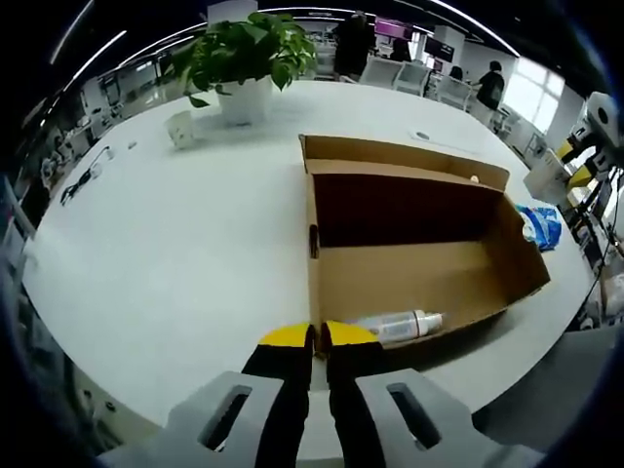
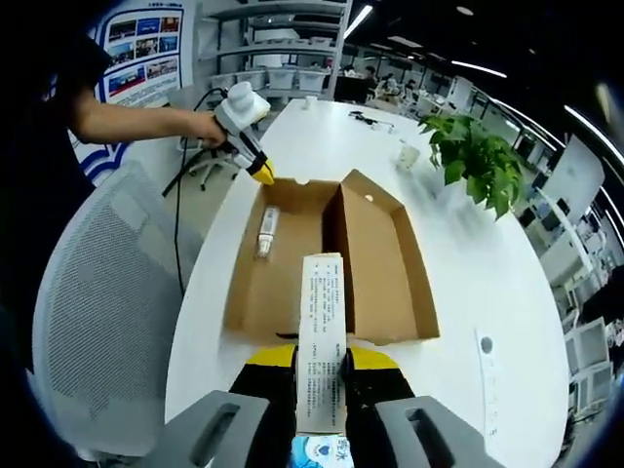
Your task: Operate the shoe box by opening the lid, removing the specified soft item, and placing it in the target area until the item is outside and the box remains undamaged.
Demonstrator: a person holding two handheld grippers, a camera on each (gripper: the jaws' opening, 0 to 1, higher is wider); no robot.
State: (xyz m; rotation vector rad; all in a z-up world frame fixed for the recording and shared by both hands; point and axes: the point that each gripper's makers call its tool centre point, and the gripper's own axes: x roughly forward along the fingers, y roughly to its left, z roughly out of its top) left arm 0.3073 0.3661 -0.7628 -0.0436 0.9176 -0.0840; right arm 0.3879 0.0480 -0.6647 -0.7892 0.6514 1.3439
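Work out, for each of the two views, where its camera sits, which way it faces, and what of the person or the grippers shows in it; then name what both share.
Left gripper view: rides the left gripper, its jaws closed at the near wall of the open shoe box, facing the potted plant.
Right gripper view: rides the right gripper, which pinches a flat packet; faces along the box; the person's forearm shows.
Shared: box, bottle, plant, white table.

Left tool (image 1: 319,336) pinched closed; right tool (image 2: 322,359) clamped (jaws parted slightly).
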